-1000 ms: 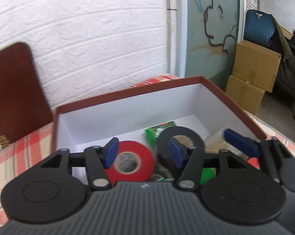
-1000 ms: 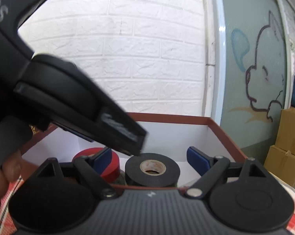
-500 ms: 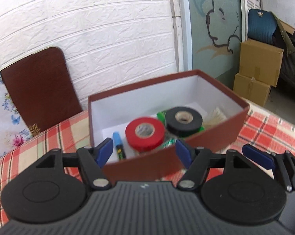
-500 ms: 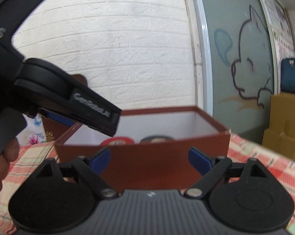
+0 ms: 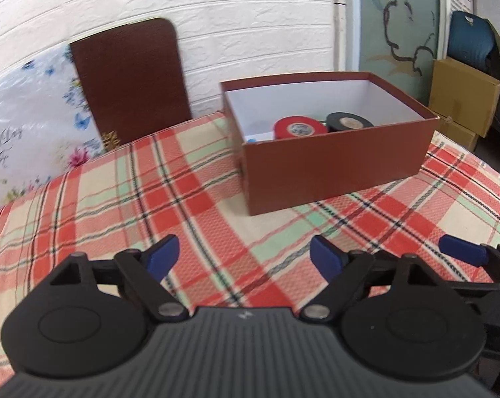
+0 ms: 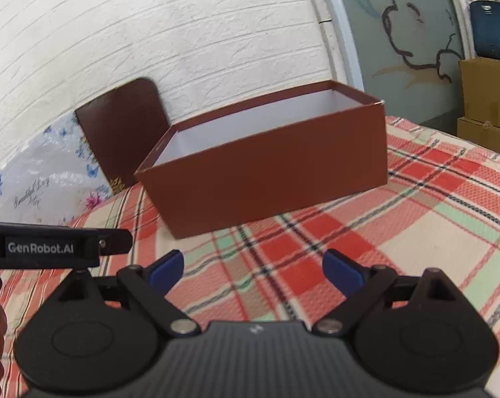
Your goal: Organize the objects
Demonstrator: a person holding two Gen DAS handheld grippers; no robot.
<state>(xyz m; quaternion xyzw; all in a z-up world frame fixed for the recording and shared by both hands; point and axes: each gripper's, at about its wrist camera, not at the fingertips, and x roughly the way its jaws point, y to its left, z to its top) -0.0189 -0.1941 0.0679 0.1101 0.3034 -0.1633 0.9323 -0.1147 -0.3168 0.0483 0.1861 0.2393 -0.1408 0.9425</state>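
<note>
A brown open box (image 5: 336,162) with a white inside stands on the plaid tablecloth (image 5: 150,199); it also shows in the right wrist view (image 6: 266,172). Inside it lie a red tape roll (image 5: 298,127) and a black tape roll (image 5: 349,121); other contents are mostly hidden by the front wall. My left gripper (image 5: 245,260) is open and empty, well in front of the box. My right gripper (image 6: 253,270) is open and empty, also in front of the box. One right fingertip (image 5: 460,253) shows at the left view's right edge.
The brown box lid (image 5: 130,79) leans against the white brick wall behind the table. A floral cloth (image 5: 28,126) lies at the back left. Cardboard boxes (image 5: 462,99) and a blue chair (image 5: 468,43) stand on the floor to the right. The left gripper's body (image 6: 51,248) crosses the right view's left edge.
Both grippers have pulled back and away from the box, from over its inside to well in front of it. Both stay open and empty. The tape rolls remain in the box.
</note>
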